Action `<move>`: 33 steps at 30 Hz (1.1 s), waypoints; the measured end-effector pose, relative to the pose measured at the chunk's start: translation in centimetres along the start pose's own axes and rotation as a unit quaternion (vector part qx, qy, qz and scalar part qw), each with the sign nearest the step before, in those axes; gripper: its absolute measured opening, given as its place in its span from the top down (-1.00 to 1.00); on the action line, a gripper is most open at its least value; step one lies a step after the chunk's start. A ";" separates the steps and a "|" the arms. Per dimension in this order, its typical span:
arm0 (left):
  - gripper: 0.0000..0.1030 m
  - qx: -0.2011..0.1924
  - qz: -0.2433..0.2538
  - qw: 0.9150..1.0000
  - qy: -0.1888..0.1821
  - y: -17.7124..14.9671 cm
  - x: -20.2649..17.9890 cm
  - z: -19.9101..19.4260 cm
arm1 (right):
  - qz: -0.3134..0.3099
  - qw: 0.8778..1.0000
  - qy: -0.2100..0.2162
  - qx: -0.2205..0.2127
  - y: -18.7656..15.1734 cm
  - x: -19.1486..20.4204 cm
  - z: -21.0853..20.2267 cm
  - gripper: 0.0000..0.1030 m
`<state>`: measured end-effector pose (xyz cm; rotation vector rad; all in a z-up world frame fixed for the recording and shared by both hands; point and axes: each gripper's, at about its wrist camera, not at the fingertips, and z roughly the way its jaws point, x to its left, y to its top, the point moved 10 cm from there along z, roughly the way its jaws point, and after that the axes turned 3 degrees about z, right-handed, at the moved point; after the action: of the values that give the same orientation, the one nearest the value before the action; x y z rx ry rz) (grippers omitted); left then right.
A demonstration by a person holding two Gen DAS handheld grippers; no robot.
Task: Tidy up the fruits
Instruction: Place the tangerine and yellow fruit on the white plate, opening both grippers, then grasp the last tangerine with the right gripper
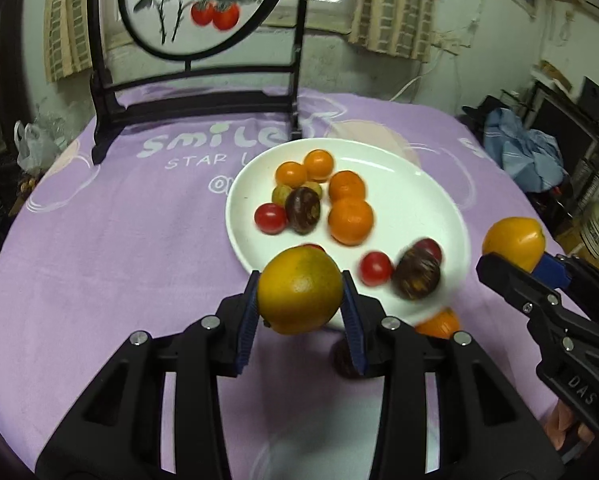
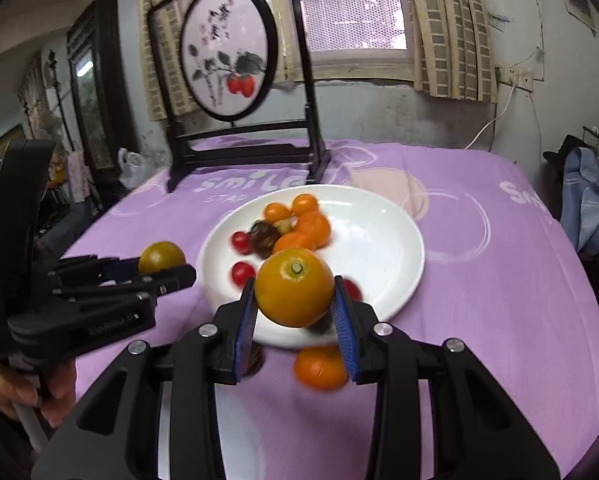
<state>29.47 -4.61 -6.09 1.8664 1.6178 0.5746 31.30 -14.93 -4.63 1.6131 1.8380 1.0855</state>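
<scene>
Dim window (image 2: 351,4) daylight; fisheye-bent, dark-vignetted edges; near fruit motion-blurred.

Bare plate (image 2: 383,240) right half; fruit pile (image 2: 295,228) crowds its left.

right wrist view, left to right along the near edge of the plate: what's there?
Left claw shut on a greenish orange → red tomato on the plate → right claw shut on a yellow-orange fruit. The loose orange on the cloth sits under that claw, so its place in the order is unclear.
</scene>
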 end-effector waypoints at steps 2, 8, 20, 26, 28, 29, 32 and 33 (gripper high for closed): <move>0.24 0.012 -0.009 1.000 0.003 0.4 0.2 1.7 | -0.004 1.000 -0.009 0.010 0.4 -0.4 1.8 0.28; 0.23 0.034 -0.033 0.999 0.001 0.6 0.9 4.5 | 0.021 0.999 -0.024 0.032 0.7 -2.5 5.7 0.25; -0.51 -0.028 -0.042 0.999 0.011 2.1 1.5 0.5 | 0.040 0.999 -0.004 0.013 -0.3 -3.1 2.1 -0.11; -0.55 -0.034 -0.033 0.999 0.007 0.9 0.8 -1.6 | 0.026 0.999 -0.003 0.019 -2.1 -2.6 0.0 -0.11; -0.56 -0.033 -0.034 0.999 0.003 0.3 0.6 -2.0 | 0.022 1.000 -0.001 0.022 -2.9 -2.4 -0.6 -0.11; -0.57 -0.033 -0.034 0.999 -0.001 -0.2 0.5 -2.3 | 0.021 0.999 -0.002 0.024 -3.1 -2.4 -0.7 -0.11; -0.62 -0.033 -0.036 0.999 -0.004 -1.5 0.3 -2.8 | 0.011 0.999 -0.007 0.034 -4.3 -2.3 -1.0 -0.11; -0.62 -0.032 -0.037 0.999 -0.002 -2.1 0.4 -2.9 | 0.006 0.999 -0.007 0.039 -4.8 -2.3 -1.0 -0.11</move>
<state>26.05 -3.62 -5.41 1.7524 1.6381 0.5836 28.09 -17.39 -8.20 1.6748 1.8847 1.0154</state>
